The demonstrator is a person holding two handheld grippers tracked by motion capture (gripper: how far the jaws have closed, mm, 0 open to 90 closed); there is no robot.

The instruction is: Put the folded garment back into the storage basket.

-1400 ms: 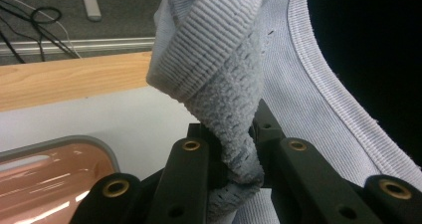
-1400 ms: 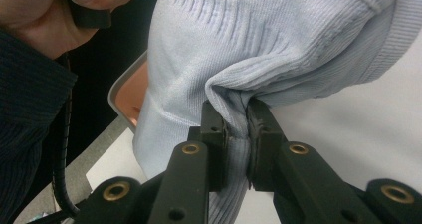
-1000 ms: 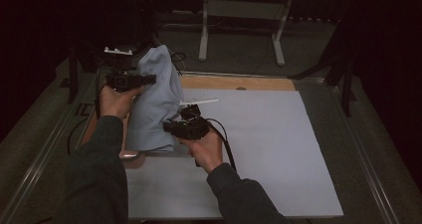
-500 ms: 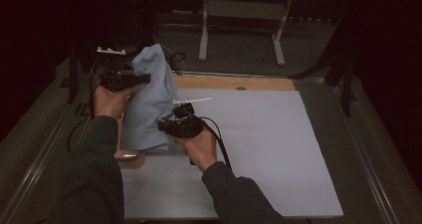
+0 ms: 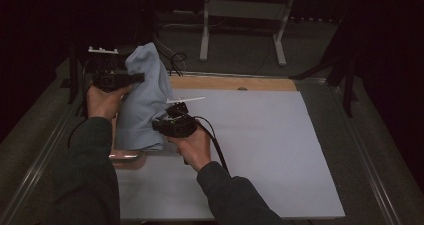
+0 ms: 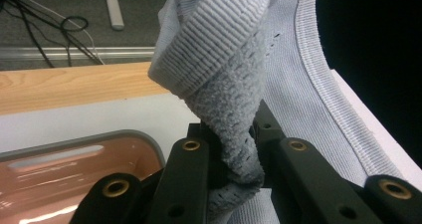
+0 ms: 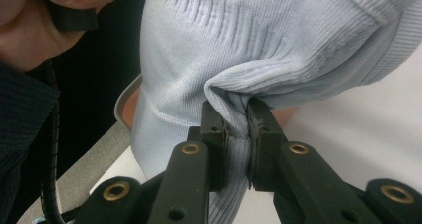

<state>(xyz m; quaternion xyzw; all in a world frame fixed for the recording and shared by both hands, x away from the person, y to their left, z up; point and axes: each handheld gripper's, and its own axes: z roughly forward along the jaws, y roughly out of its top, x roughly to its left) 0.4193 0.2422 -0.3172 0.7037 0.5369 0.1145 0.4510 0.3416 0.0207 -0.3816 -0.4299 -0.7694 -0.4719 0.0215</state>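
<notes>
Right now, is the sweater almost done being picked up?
Both grabs look done: the left hand-held gripper and right hand-held gripper pinch the pale blue knitted sweater. It hangs lifted above the pink tray. Where it goes next is left.

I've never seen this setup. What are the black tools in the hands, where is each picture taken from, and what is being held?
A person holds a hand-held two-jaw gripper in each hand; there is no robot arm. The high view looks down on the white table: the left gripper lifts the top of a pale blue knit garment, and the right gripper pinches it lower down. Each of the other two pictures comes from a camera riding on a gripper, looking along its black jaws. Both are shut on folds of the garment. A pink tray lies underneath.
</notes>
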